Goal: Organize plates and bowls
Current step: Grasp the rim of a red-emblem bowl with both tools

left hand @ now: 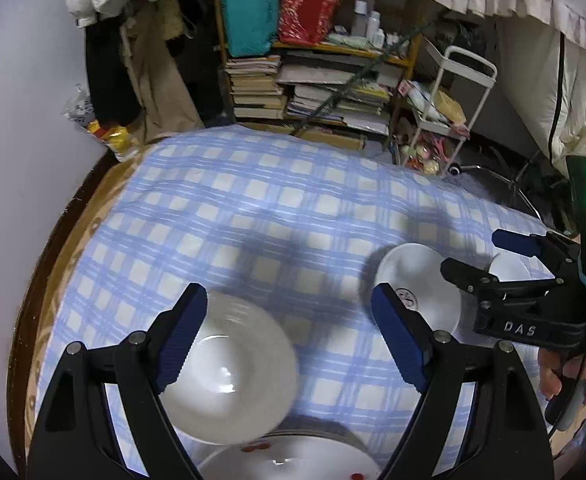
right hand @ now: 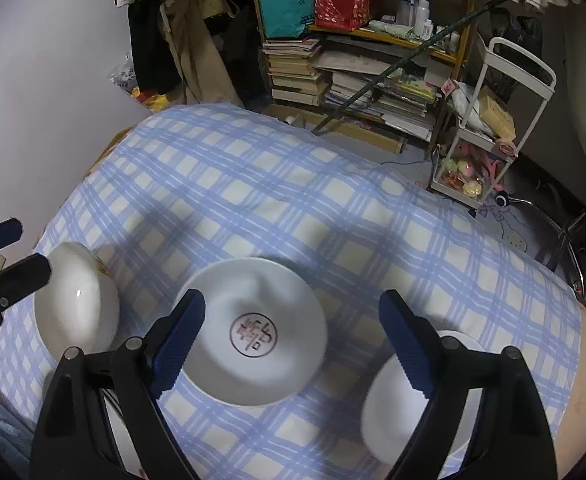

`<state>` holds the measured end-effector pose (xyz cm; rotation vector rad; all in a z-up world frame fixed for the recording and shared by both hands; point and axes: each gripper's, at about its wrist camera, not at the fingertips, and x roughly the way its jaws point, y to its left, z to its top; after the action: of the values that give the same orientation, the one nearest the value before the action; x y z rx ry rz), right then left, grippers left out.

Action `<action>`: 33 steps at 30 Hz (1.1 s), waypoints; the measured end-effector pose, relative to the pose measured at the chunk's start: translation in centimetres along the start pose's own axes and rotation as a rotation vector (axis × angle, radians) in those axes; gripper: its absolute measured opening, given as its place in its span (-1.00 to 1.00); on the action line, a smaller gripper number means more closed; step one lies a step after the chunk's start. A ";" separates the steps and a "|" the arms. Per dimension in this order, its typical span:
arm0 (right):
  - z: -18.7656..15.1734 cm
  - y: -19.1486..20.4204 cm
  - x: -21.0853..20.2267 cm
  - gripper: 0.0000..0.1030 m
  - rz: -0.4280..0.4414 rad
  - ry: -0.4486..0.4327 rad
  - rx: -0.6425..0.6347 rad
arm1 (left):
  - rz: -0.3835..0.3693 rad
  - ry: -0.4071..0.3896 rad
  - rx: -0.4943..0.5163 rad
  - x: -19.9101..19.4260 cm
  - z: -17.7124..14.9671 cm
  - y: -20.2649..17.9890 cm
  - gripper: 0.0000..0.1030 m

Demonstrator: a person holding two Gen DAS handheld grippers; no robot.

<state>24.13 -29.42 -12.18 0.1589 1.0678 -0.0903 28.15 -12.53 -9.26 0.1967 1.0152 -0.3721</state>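
Both grippers, left (left hand: 289, 336) and right (right hand: 293, 338), hung released and empty above the checked cloth (left hand: 253, 208). A bowl (left hand: 229, 368) lay under the left; a marked plate (right hand: 253, 332) sat under the right, another bowl (right hand: 397, 408) beside it.

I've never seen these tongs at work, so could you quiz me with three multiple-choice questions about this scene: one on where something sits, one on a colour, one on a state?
1. Where does the plate with the red emblem lie?
A. on the checked cloth
B. on the bookshelf
C. on the white cart

2. What colour are the pads of the tongs?
A. red
B. blue
C. yellow

3. How do the right tongs stand?
A. clamped on a bowl
C. clamped on a book
B. open, holding nothing

Answers: 1 A, it rests flat on the cloth; 2 B, both ribbed pads are blue; 3 B, wide gap, nothing gripped.
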 end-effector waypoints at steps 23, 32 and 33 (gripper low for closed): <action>-3.2 -3.7 4.2 -0.18 0.094 0.098 0.150 | -0.060 0.167 0.047 7.7 -1.7 -6.6 0.51; -3.3 -3.0 5.7 -0.37 0.109 0.136 0.121 | -0.082 0.225 0.043 9.8 -2.6 -7.6 -0.38; -3.2 -2.9 5.8 -0.48 0.116 0.141 0.123 | -0.098 0.225 0.022 9.9 -2.6 -7.5 -0.46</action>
<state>23.66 -31.72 -19.01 0.3424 1.1915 -0.0407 27.88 -20.64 -18.98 0.2122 1.2458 -0.4570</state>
